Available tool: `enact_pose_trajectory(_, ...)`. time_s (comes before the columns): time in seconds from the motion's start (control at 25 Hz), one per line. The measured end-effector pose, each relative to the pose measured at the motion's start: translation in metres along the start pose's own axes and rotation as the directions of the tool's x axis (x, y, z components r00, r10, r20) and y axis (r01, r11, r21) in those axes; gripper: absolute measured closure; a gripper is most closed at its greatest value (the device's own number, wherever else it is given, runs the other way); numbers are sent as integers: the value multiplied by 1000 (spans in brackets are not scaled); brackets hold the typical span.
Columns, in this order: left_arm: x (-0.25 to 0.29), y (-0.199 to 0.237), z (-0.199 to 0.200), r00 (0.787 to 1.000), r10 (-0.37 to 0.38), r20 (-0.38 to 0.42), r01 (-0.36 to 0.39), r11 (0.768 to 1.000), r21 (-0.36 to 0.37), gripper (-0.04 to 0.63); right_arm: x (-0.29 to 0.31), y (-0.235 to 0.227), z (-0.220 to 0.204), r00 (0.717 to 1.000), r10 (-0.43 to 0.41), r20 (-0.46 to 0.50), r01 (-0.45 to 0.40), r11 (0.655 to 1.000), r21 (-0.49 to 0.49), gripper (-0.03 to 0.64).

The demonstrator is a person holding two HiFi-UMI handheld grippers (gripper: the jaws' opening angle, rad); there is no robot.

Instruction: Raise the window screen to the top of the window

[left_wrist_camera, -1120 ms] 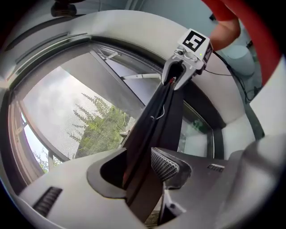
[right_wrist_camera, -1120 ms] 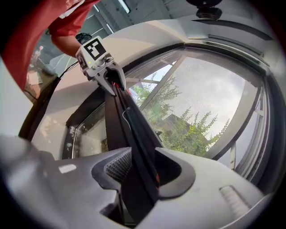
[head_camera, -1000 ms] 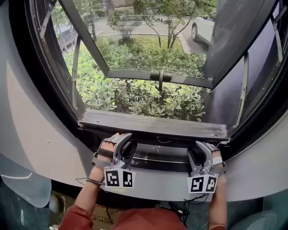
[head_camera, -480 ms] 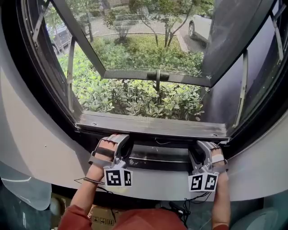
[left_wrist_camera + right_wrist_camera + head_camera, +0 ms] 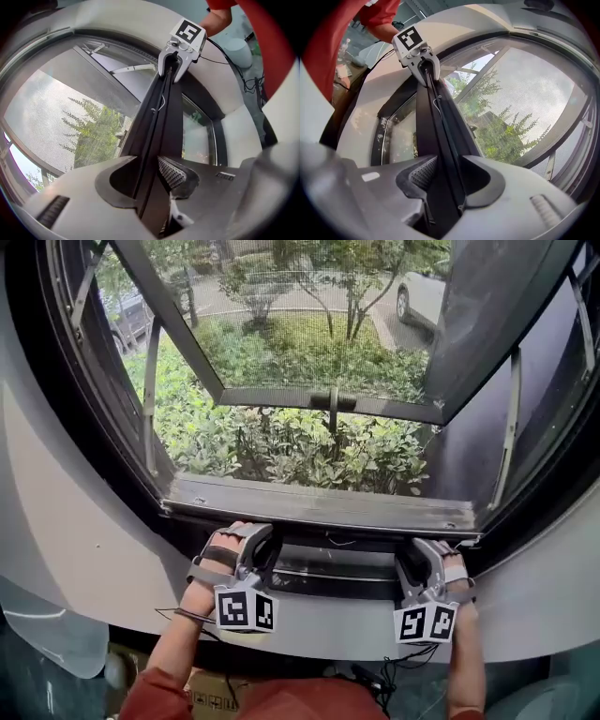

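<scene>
Having just been closing, the jaws of the left gripper (image 5: 251,542) and right gripper (image 5: 424,557) are clamped on the screen bar (image 5: 333,568), so raising is judged next.

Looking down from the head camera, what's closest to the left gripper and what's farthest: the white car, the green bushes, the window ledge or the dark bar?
1. The dark bar: between the jaws of the left gripper, which have just been closing.
2. The window ledge: just beyond the bar.
3. The green bushes: outside, below the window.
4. The white car: far off, upper right.
</scene>
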State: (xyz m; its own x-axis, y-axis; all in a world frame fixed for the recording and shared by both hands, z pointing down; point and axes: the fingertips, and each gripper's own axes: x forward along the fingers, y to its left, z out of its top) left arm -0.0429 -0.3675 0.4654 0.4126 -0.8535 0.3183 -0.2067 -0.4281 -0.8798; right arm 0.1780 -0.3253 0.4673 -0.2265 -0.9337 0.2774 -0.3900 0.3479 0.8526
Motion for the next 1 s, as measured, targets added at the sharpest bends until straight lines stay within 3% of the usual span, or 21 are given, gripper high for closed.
enact_pose_trajectory(0.08,-1,0,0,1000,-17,-5,17,1000,7,466,-1,-2,0,1000,4,-4,-4,1000,-13,471)
enact_pose_trajectory(0.4,-1,1,0,998,-55,-34,55,998,22,469,-2,-5,-2,999,50,-9,-50,998,-29,477)
enact_pose_trajectory(0.64,-1,-1,2,994,-105,0,105,994,-41,471,-1,-5,-1,999,45,18,-45,999,0,479)
enact_pose_trajectory(0.76,-2,0,2,990,-141,3,141,989,-31,485,-1,-3,-1,998,54,24,-54,999,0,479)
enact_pose_trajectory(1.0,-6,6,5,994,-111,5,110,994,4,480,-6,-11,3,997,73,23,-73,997,-5,483)
